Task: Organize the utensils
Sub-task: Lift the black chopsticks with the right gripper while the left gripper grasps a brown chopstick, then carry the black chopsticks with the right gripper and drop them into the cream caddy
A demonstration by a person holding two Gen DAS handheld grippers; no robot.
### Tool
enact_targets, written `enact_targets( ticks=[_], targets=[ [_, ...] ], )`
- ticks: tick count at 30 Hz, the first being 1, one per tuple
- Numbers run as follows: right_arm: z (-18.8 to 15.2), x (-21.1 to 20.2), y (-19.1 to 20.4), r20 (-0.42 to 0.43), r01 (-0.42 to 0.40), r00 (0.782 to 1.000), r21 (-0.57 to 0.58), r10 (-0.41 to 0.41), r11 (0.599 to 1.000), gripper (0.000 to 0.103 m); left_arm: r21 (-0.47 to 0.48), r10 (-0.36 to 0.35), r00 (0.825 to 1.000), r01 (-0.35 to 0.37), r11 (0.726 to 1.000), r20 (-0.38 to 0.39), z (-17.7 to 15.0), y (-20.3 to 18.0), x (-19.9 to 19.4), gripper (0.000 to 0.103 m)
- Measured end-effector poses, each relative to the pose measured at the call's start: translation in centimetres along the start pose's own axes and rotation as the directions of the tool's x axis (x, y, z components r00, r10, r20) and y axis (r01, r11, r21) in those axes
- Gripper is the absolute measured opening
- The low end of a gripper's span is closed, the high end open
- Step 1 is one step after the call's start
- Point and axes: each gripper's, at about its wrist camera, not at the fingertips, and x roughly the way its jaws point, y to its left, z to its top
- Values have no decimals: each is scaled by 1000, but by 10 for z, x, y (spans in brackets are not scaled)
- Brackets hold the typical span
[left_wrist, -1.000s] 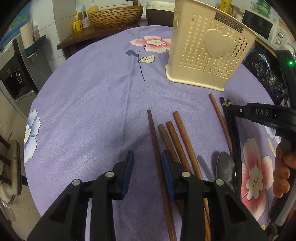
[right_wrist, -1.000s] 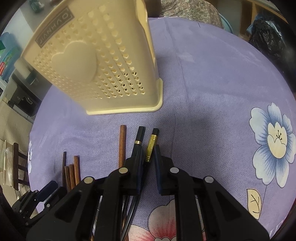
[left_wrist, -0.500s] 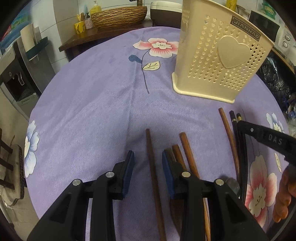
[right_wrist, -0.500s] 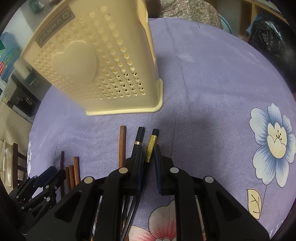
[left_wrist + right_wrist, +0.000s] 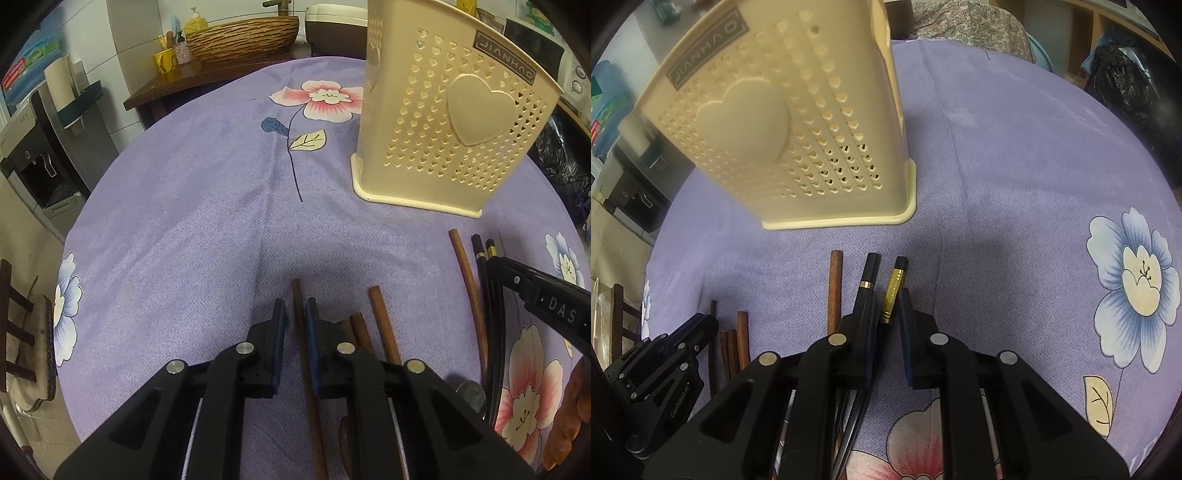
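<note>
Left wrist view first: my left gripper (image 5: 295, 317) has just been closing, and its blue pads now pinch a dark brown wooden chopstick (image 5: 300, 325) lying flat on the purple flowered tablecloth (image 5: 184, 221), toward the near edge of the tabletop. Right beside it sit three more brown chopsticks (image 5: 382, 325) in a loose bunch. Further right there's a single brown chopstick (image 5: 469, 280), then two black chopsticks (image 5: 480, 258) running under my right gripper's body. A spoon (image 5: 467, 395) peeks out down there, though it's mostly hidden so I'm half guessing. The cream holder (image 5: 443, 122) with the heart holes stands upright toward the far right edge of the tabletop.

Right wrist view: my right gripper (image 5: 888, 321) is nearly shut, jaws pinching the pair of black chopsticks (image 5: 882, 295), gold-banded ends poking out ahead. The lone brown one (image 5: 835, 288) lies just left. The holder (image 5: 798, 122) stands just beyond the tips.
</note>
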Motion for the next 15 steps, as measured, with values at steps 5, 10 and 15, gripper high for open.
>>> enact_targets(
  ticks=[5,10,15],
  targets=[
    [-5,-1,2,8,-1,1000,-2,1,1000,12,3,-3,1000,3,1000,9,0,1,0,8],
    [-7,-2,3,15,-1,1000,-5,1,1000,12,-1,-6,1000,6,1000,21,0,2,1,7],
    [-8,-4,-1,18,-18,1000,7,18,1000,11,-1,-7,1000,7,1000,25,0,1,1,7]
  ],
)
